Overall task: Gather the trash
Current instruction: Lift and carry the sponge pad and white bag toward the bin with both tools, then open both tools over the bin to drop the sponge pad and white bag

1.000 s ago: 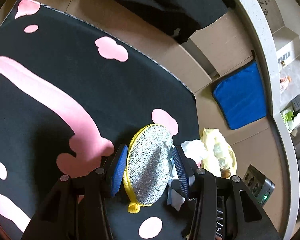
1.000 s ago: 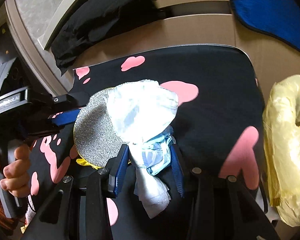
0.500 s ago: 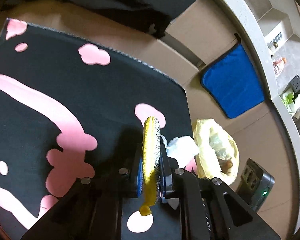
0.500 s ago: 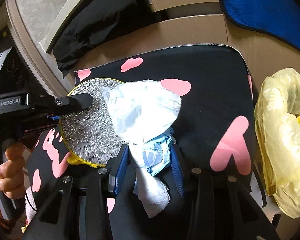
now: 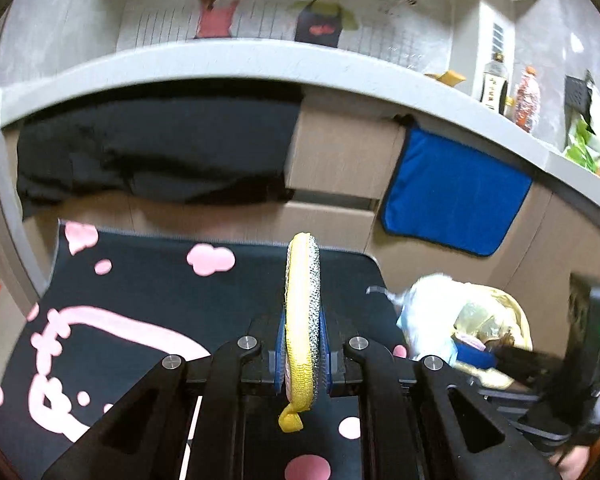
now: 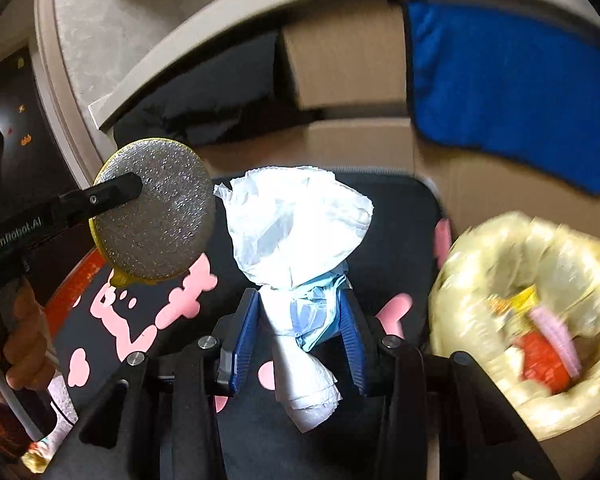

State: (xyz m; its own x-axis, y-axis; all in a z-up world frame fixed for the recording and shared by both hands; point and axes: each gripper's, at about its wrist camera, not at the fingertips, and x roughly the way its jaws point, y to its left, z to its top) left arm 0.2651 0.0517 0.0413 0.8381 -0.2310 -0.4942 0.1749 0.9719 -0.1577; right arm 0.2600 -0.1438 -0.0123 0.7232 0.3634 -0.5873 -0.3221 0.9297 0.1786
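My left gripper [image 5: 302,354] is shut on a round scouring pad [image 5: 302,312], silver with a yellow rim, and holds it edge-on above the black mat [image 5: 148,288]. The pad also shows in the right wrist view [image 6: 156,210], lifted at the left. My right gripper [image 6: 296,332] is shut on a wad of white and pale blue tissue [image 6: 296,224] above the mat [image 6: 396,248]. A yellow trash bag [image 6: 532,320] stands open at the right with wrappers inside; it also shows in the left wrist view [image 5: 484,320].
A blue cloth [image 5: 456,196] hangs on the cabinet front under the grey counter [image 5: 260,60]. A black cloth [image 5: 152,152] hangs at the left. Bottles [image 5: 494,84] stand on the counter. A black power strip [image 5: 598,332] lies right of the bag.
My left gripper has closed on the scouring pad and lifted it off the mat, tilting up toward the counter. My right gripper has risen with the tissue, closer to the trash bag.
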